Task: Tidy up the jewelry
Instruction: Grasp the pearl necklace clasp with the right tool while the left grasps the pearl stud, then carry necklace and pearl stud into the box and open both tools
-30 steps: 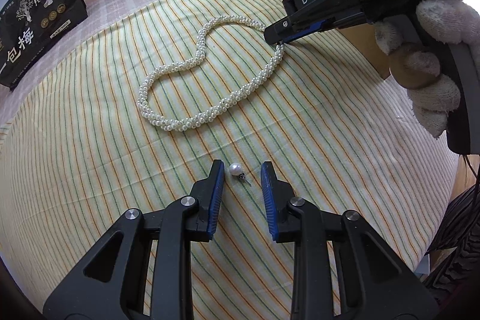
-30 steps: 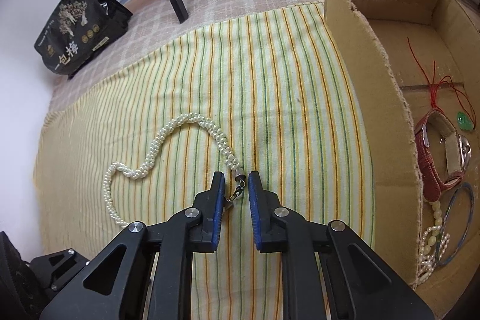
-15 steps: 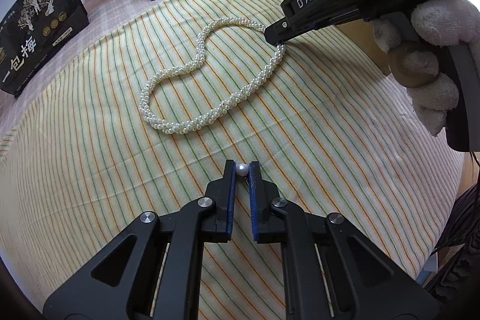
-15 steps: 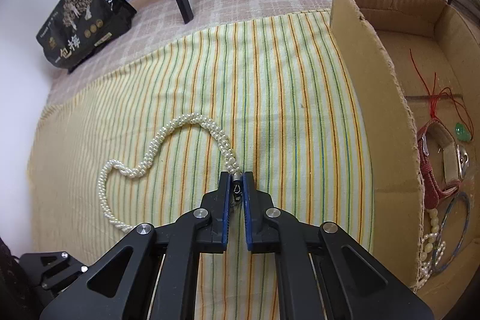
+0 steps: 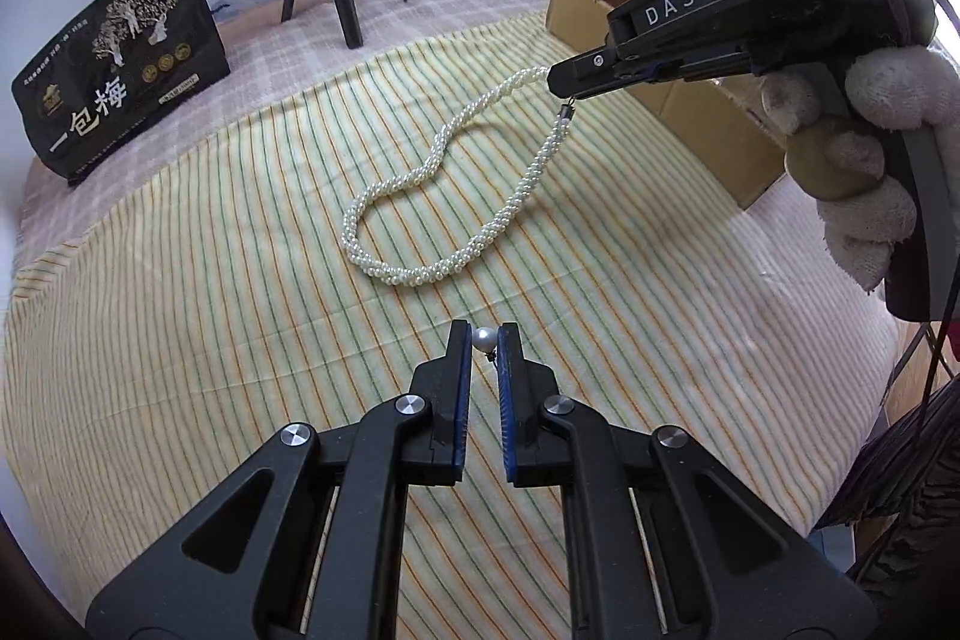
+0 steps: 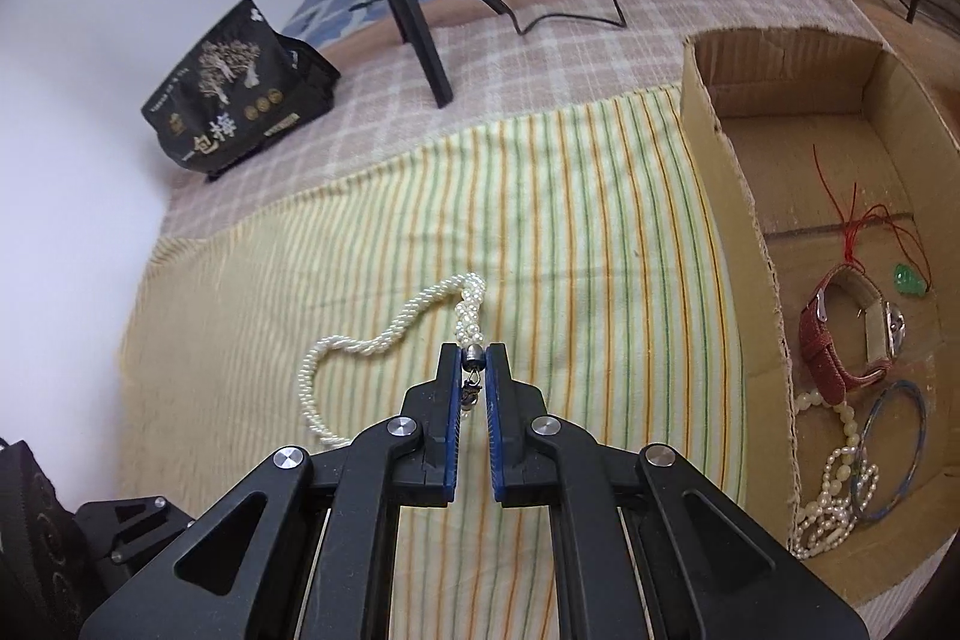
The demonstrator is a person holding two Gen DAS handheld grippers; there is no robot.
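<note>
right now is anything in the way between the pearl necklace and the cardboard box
Only the box's own near wall. The right claw, shut on the pearl necklace at its clasp end, has bare striped cloth between it and the cardboard box, so the necklace must clear that wall.

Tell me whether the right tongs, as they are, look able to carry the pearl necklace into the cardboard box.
Probably yes. The right tongs are shut on the pearl necklace at its clasp, the cardboard box is open-topped right beside them, and nothing stands between.

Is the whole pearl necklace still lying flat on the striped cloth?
No: the right gripper holds the pearl necklace by its clasp end, raised off the striped cloth.
</note>
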